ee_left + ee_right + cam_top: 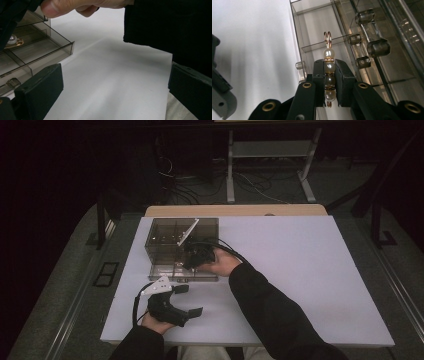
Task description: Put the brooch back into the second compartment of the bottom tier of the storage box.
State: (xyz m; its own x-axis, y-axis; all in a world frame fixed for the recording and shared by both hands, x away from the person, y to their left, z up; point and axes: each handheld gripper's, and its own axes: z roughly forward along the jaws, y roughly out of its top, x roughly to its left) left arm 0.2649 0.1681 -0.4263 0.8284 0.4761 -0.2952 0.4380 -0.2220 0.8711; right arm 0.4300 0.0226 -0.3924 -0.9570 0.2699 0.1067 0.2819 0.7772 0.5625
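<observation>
A short strand of pearls with gold rings (329, 53) is clamped upright between the jaws of my right gripper (329, 67). In the high view my right gripper (194, 259) hovers over the tray of a smoky clear compartment box (162, 251) whose lid stands open. The box's dividers (322, 43) lie just beyond the pearls. My left gripper (190, 300) rests near the table's front left, open, with nothing between its jaws. In its own view the left gripper (115, 87) faces bare white table, with the box's corner (67, 48) at the left.
The white table top (300, 270) stretches wide to the right of the box. A dark sleeve (170, 25) and a thumb (55, 7) cross the top of the left gripper view. Floor cables and a metal stand (231, 170) lie beyond the table's far edge.
</observation>
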